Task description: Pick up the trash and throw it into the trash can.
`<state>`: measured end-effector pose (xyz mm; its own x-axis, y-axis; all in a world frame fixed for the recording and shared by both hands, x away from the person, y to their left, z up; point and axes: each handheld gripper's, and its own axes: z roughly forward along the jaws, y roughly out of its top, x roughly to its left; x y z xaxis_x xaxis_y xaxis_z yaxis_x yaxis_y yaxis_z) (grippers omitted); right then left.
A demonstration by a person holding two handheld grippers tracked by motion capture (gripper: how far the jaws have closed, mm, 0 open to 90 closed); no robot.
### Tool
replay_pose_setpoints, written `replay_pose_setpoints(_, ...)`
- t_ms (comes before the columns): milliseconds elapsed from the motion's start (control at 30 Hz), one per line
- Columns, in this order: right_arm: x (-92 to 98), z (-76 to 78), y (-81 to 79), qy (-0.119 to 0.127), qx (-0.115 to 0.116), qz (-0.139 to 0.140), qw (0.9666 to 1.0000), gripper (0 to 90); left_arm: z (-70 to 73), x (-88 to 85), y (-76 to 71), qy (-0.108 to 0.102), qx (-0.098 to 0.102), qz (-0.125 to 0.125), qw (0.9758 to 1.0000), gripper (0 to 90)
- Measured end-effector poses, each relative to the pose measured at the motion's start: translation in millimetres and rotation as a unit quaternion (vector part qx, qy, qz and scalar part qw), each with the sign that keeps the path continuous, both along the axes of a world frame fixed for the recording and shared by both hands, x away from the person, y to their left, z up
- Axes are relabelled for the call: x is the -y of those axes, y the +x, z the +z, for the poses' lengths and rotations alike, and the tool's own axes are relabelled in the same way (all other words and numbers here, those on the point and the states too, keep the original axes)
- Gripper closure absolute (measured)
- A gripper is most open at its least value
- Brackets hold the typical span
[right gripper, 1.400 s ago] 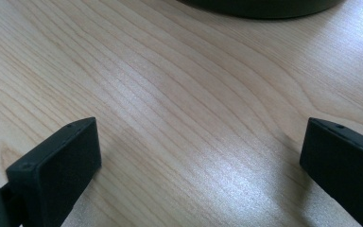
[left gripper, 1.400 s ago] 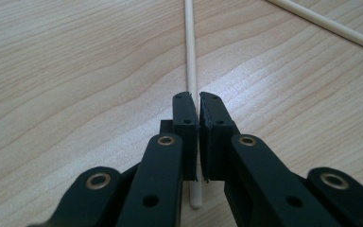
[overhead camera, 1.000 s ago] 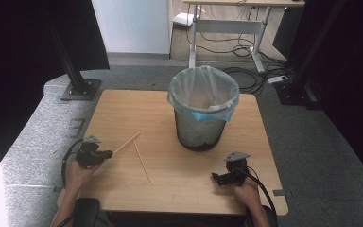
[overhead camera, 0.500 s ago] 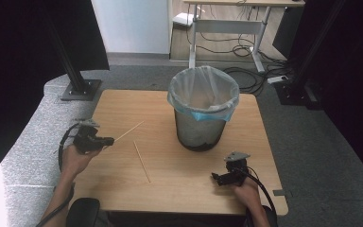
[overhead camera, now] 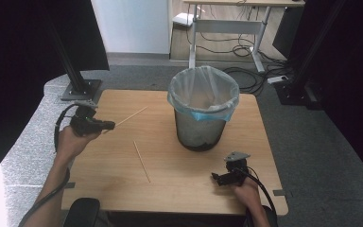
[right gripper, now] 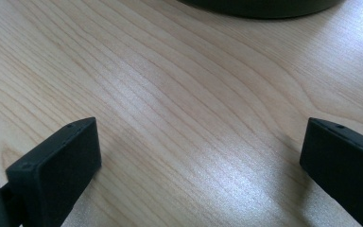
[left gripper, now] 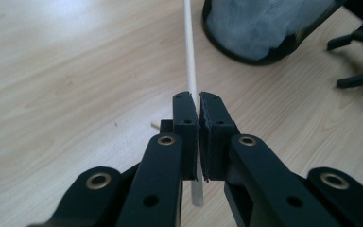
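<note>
**Left jaws pinching one stick; a second one waiting on the table**

The jaws of the left gripper (left gripper: 197, 106) are pressing together on a thin pale stick (left gripper: 189, 52), which is running up between the pads and poking out below them. In the high view the left gripper (overhead camera: 105, 125) is hanging over the table's (overhead camera: 123, 189) left edge, and the held stick (overhead camera: 131, 115) is pointing from it toward the bin (overhead camera: 203, 111), with its far tip well short of the rim. The right gripper (overhead camera: 222, 178) is sitting low near the table's front right corner; its jaws are standing wide apart over bare wood, holding nothing, as the right gripper view shows (right gripper: 194, 156).

The work appears to be clearing the sticks into the bin, which is lined with a pale bag and standing near the middle of the table. The pickup of the first stick looks done; the carry and drop are not. A second stick (overhead camera: 142, 161) is lying flat on the wood between the two grippers, untouched, so it seems that roughly half of one stick's handling is finished and the whole of another is left.
</note>
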<state>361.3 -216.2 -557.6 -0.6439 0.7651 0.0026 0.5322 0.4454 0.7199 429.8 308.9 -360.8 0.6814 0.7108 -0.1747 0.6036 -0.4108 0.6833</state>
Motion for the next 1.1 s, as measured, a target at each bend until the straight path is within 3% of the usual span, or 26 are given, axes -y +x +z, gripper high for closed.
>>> replay_pose_setpoints(33,-0.1,0.0,0.0,0.0,0.0,0.0,1.0,0.0,0.0,0.0,0.0,0.0,0.0,0.0,1.0,86.4)
replay_pose_setpoints(67,0.1,0.2,0.0,-0.001,-0.001,0.001,1.0,0.0,12.0,1.2,1.8,0.003,0.003,-0.003,1.0,86.4)
replay_pose_setpoints(300,0.2,0.1,0.0,-0.002,0.0,0.002,1.0,0.0,56.5,9.9,6.7,0.008,0.018,-0.017,0.9997,86.4)
replay_pose_setpoints(400,0.0,0.2,-0.1,0.0,-0.001,0.001,1.0,0.0,69.3,13.3,8.0,0.007,0.021,-0.022,0.9995,86.4)
replay_pose_setpoints(500,0.0,0.2,-0.1,-0.001,0.0,0.001,1.0,0.0,95.4,23.1,10.6,0.01,0.029,-0.033,0.999,86.4)
replay_pose_setpoints(533,-0.1,0.2,-0.1,-0.001,0.0,0.001,1.0,0.0,95.4,23.1,10.6,0.01,0.029,-0.033,0.999,86.4)
replay_pose_setpoints(600,0.0,0.1,0.0,-0.001,0.0,0.001,1.0,0.0,113.2,33.3,14.4,0.011,0.034,-0.043,0.9984,86.4)
replay_pose_setpoints(633,0.0,0.1,0.1,0.0,-0.001,0.003,1.0,0.0,113.2,33.3,14.4,0.011,0.034,-0.043,0.9984,86.4)
replay_pose_setpoints(700,0.0,0.1,0.0,0.0,-0.001,0.003,1.0,0.0,126.3,48.6,20.0,0.017,0.035,-0.055,0.9977,86.4)
replay_pose_setpoints(733,0.0,0.1,0.0,0.0,-0.001,0.003,1.0,0.0,126.3,48.6,20.0,0.017,0.035,-0.055,0.9977,86.4)
replay_pose_setpoints(833,0.0,0.1,0.0,0.0,-0.001,0.004,1.0,0.0,134.1,75.6,31.6,0.027,0.03,-0.072,0.9966,86.4)
replay_pose_setpoints(867,-0.1,0.1,-0.1,0.0,-0.001,0.004,1.0,0.0,134.1,75.6,31.6,0.027,0.03,-0.072,0.9966,86.4)
replay_pose_setpoints(900,-0.1,0.1,-0.1,0.0,-0.001,0.004,1.0,0.0,134.8,90.7,39.0,0.03,0.026,-0.082,0.9958,86.3)
replay_pose_setpoints(933,-0.1,0.1,-0.1,0.0,-0.001,0.004,1.0,0.0,134.8,90.7,39.0,0.03,0.026,-0.082,0.9958,86.3)
replay_pose_setpoints(967,-0.1,0.1,-0.1,0.0,-0.001,0.004,1.0,0.0,133.8,106.6,46.5,0.033,0.02,-0.091,0.9951,86.3)
replay_pose_setpoints(1033,-0.1,0.1,-0.1,0.0,-0.001,0.004,1.0,0.0,133.0,114.6,50.1,0.035,0.017,-0.095,0.9947,86.3)
replay_pose_setpoints(1100,-0.2,0.1,-0.3,0.0,-0.001,0.004,1.0,0.0,128.9,136.6,60.5,0.04,0.008,-0.106,0.9935,86.3)
